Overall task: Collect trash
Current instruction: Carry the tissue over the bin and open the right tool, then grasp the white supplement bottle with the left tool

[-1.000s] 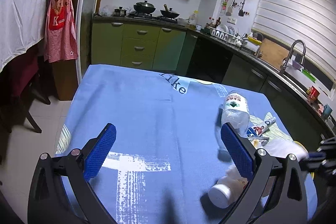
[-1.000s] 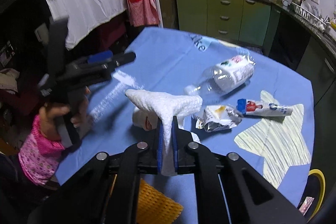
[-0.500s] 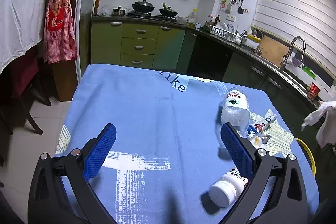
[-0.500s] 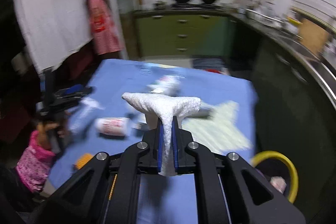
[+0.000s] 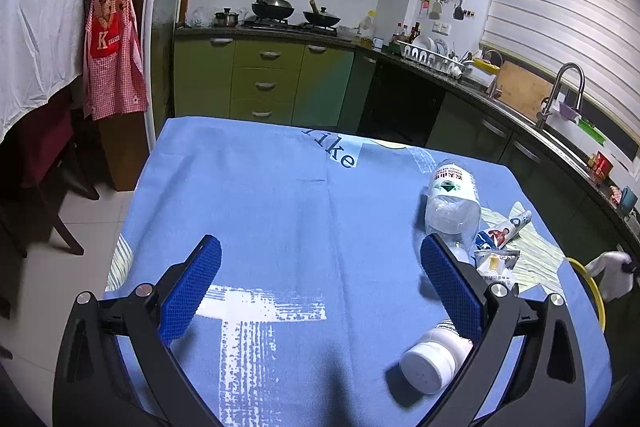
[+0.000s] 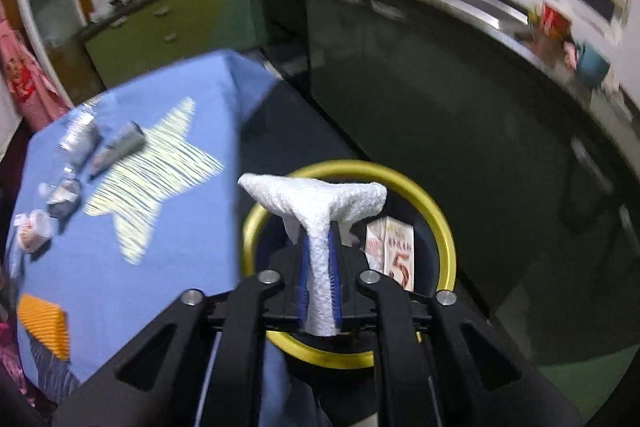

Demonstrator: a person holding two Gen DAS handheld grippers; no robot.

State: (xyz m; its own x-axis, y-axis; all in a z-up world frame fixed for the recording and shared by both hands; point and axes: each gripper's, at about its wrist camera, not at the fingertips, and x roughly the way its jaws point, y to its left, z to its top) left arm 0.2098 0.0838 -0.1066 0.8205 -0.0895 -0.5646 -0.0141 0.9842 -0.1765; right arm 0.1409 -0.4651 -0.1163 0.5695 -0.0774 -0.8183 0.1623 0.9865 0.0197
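Observation:
My right gripper [image 6: 319, 259] is shut on a crumpled white paper towel [image 6: 316, 203] and holds it over the yellow-rimmed trash bin [image 6: 446, 227] beside the table; a carton [image 6: 394, 251] lies inside. The towel also shows in the left wrist view [image 5: 610, 273] above the bin rim [image 5: 596, 291]. My left gripper [image 5: 320, 281] is open and empty above the blue tablecloth [image 5: 260, 195]. To its right lie a clear plastic bottle [image 5: 452, 199], a tube [image 5: 506, 227], a crumpled wrapper [image 5: 496, 265] and a white bottle [image 5: 432, 359].
An orange ribbed item [image 6: 42, 323] lies at the table's near edge in the right wrist view. Green kitchen cabinets [image 5: 264, 83] stand behind the table, a counter with a sink [image 5: 560, 99] runs along the right, and a chair [image 5: 44, 163] stands at the left.
My right gripper has swung off the table to the right with the paper towel and now hangs over the bin. My left gripper has stayed open in place.

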